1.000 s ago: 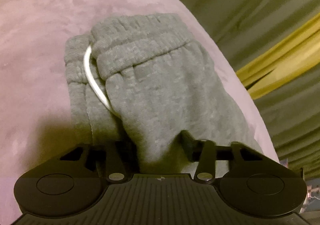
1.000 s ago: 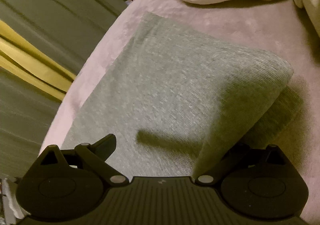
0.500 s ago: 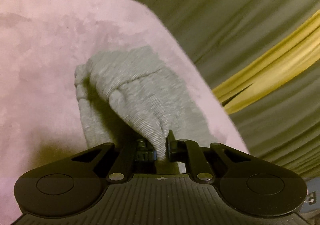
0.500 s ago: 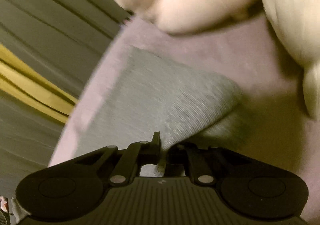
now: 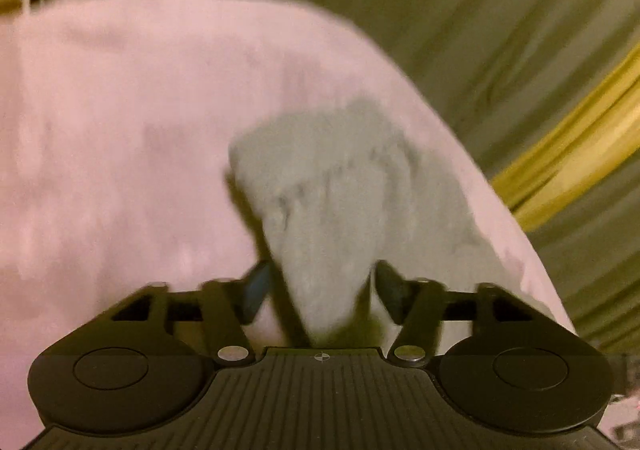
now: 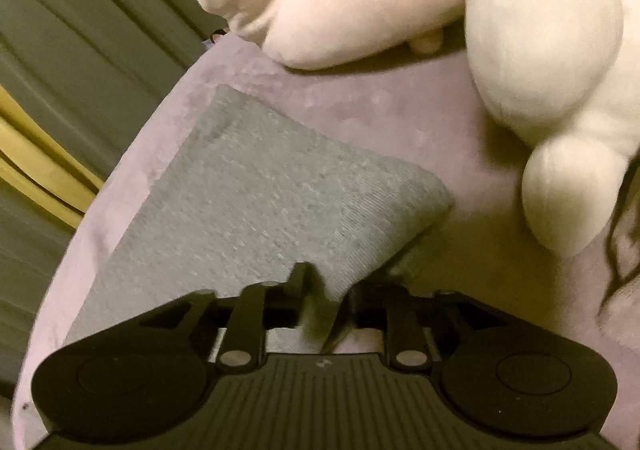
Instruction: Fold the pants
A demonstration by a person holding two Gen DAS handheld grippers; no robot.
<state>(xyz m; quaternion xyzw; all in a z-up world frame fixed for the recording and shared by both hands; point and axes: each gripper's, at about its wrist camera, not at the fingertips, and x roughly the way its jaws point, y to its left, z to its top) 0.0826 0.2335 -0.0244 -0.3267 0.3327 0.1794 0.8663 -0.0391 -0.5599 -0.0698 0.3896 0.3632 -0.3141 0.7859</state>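
Item: grey knitted fabric pants [image 5: 340, 185], lying on a pale pink plush cover [image 5: 120, 137], one end bunched ahead of the left black two-finger gripper [image 5: 320, 286], the other spread flat ahead of the right black two-finger gripper [image 6: 324, 286]. Left gripper: jaws opening, a peak of pants fabric standing between the fingers [image 5: 256, 286] with a gap showing on either side; view blurred. Right gripper: jaws opening, a folded corner of the pants between them; whether the pads touched it could not be told. Surroundings: large cream plush toy [image 6: 552, 61] ahead and to the right of the right gripper, apart from the pants; olive pleated drape [image 5: 500, 29] with a yellow band [image 5: 572, 153] beyond the cover's edge.
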